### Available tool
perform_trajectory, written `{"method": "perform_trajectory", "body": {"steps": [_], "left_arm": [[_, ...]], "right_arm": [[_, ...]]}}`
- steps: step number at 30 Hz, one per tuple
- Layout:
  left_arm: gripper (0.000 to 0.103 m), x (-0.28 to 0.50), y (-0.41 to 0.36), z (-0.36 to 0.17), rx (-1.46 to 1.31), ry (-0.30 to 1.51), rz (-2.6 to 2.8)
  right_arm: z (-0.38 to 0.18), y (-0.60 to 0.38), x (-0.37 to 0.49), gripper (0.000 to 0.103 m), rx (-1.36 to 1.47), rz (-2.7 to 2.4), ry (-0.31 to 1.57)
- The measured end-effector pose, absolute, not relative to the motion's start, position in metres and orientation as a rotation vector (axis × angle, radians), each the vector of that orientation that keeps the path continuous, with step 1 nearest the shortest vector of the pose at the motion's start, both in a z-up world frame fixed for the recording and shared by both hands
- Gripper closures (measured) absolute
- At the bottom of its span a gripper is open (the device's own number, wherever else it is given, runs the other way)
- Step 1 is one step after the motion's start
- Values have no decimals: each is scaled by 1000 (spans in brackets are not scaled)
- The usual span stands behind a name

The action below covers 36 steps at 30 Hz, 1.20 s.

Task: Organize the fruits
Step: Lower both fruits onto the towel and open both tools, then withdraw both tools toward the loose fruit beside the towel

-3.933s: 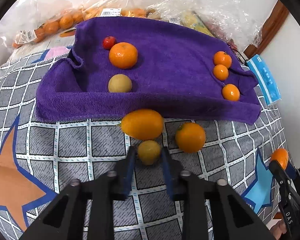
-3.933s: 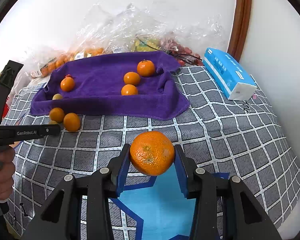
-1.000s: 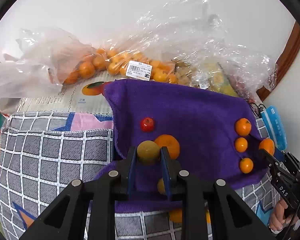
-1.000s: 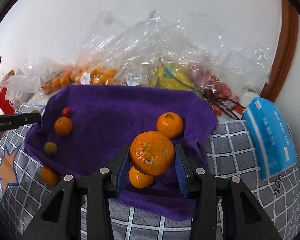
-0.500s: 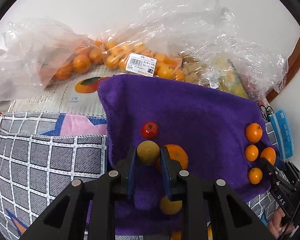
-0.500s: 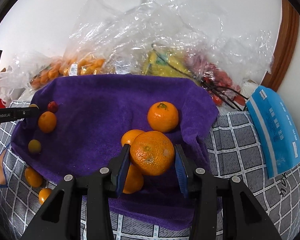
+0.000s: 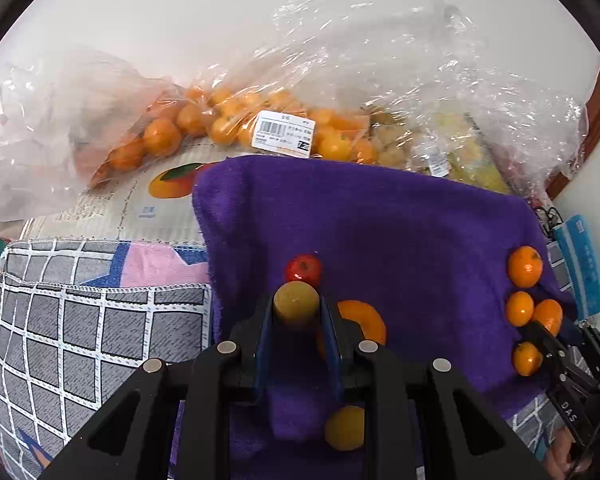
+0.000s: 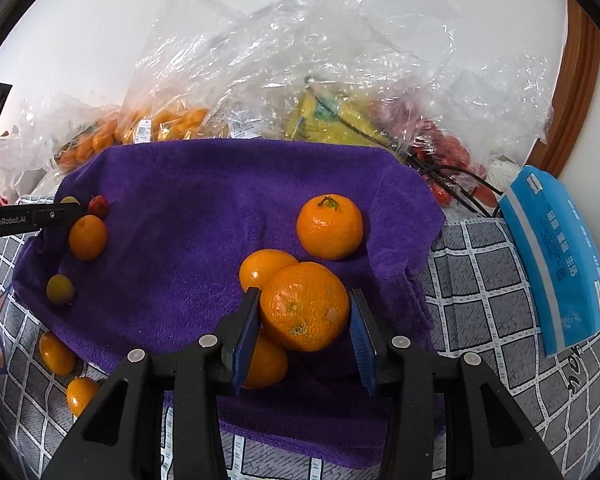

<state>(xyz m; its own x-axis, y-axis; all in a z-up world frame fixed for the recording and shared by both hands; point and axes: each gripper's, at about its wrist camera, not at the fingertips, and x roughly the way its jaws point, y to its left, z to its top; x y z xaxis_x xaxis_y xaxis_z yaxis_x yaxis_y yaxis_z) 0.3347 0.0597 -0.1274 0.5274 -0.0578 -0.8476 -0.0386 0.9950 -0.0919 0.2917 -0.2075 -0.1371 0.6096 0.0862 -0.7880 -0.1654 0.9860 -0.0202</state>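
Note:
My left gripper (image 7: 296, 310) is shut on a small yellow-brown fruit (image 7: 296, 303), held over the left part of the purple towel (image 7: 400, 232). Just beyond it lie a small red fruit (image 7: 305, 269) and an orange (image 7: 362, 322); a yellow fruit (image 7: 345, 428) sits below. My right gripper (image 8: 302, 312) is shut on a large orange (image 8: 304, 306) over the towel's (image 8: 188, 220) right part, above two oranges (image 8: 266, 266). Another orange (image 8: 329, 227) with a stem lies behind. In the left wrist view, the right gripper (image 7: 548, 330) shows at the right edge by three small oranges (image 7: 520, 308).
Clear plastic bags of oranges (image 7: 220, 128) and other fruit (image 8: 332, 116) pile up behind the towel. A blue tissue pack (image 8: 560, 256) lies at the right on the checked cloth (image 8: 484, 292). Two loose oranges (image 8: 56, 352) sit off the towel's near left edge.
Both grippers sank a little toward the towel with their fruit still held. The fruit on the towel now appears closer to the fingers in both views.

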Motion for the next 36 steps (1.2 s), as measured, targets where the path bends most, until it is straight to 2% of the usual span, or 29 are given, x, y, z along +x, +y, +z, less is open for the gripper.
{"method": "perform_trajectory", "body": {"steps": [9,18,26,36], "left_arm": [[80,331,61,-128,-87,1007,-14],[80,326,61,-125,-111,1021,-45],[65,308,57,-107,-107,1001,-93],[63,271,59,-73,-104,927,-109]], "right_arm": [[-137,-206,290,57,-110,141,905],[-123,-201,280,45,-123,129,877],[-98,-194,262,43,-127,118,814],[-69,-181,228,43,-95,125,751]]}}
